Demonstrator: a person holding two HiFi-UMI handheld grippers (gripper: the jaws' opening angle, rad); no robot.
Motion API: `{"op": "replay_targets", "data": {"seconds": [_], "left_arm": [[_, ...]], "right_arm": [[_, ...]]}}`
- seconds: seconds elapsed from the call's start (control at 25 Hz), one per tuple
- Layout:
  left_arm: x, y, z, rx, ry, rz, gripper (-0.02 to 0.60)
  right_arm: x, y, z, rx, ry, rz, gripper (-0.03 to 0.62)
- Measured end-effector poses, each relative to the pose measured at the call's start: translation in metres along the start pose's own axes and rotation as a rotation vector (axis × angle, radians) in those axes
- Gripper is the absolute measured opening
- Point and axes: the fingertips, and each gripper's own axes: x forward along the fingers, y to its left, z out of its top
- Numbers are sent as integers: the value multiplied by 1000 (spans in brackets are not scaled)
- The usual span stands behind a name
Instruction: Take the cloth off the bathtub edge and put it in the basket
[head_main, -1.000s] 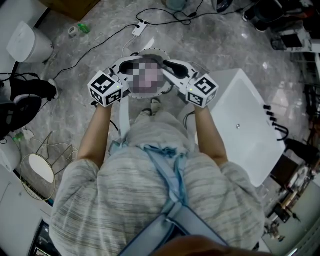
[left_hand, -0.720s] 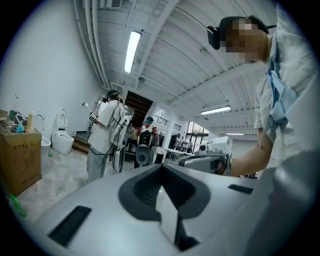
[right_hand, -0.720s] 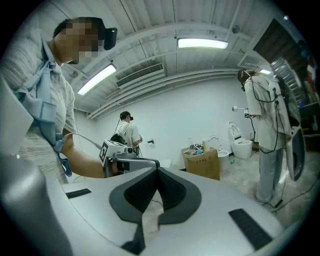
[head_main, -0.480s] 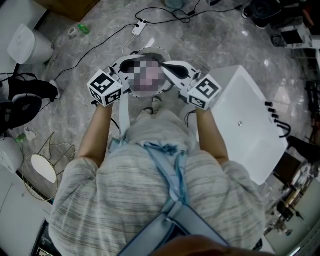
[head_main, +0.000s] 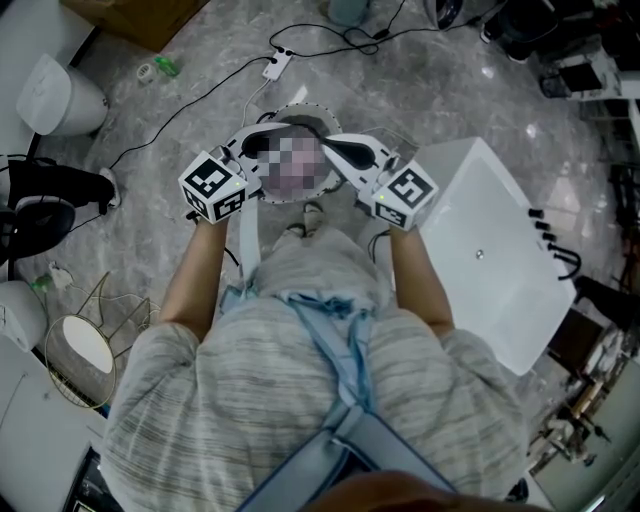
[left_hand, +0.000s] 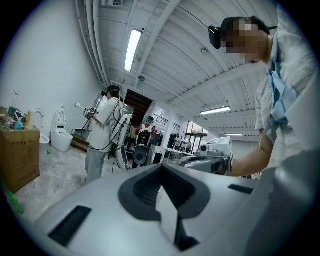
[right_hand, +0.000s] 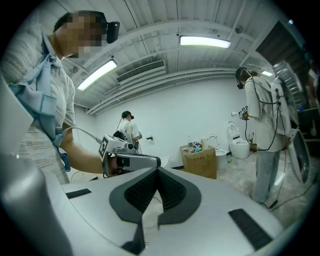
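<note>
Overhead, the round basket (head_main: 296, 104) shows only its perforated rim on the floor ahead of the person's feet, and a mosaic patch covers its inside, so where the cloth lies and which way it runs cannot be told. Left gripper (left_hand: 161, 170) and right gripper (right_hand: 157, 172) are held level over the basket, each with its jaws pressed together and empty, their tips pointing toward one another. To the right stands the white bathtub (head_main: 480, 250), its long axis slanting from upper left to lower right in the head view.
</note>
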Motion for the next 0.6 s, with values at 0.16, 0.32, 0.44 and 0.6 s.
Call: {"op": "replay_targets", "data": {"seconds": [0.16, 0.32, 0.44, 0.6], "left_arm": [[-1, 2, 0, 0, 0, 3, 5], [0, 1, 1, -2, 0, 4, 5], [0, 2, 2, -7, -5, 4, 5], [1, 2, 4, -11, -16, 1, 5]], "right_arm": [[1, -3, 0, 7, -4, -5, 3], [1, -5, 0, 11, -5, -7, 3], [2, -6, -2, 15, -3, -8, 3], [1, -7, -2, 19, -4, -11, 3]]}}
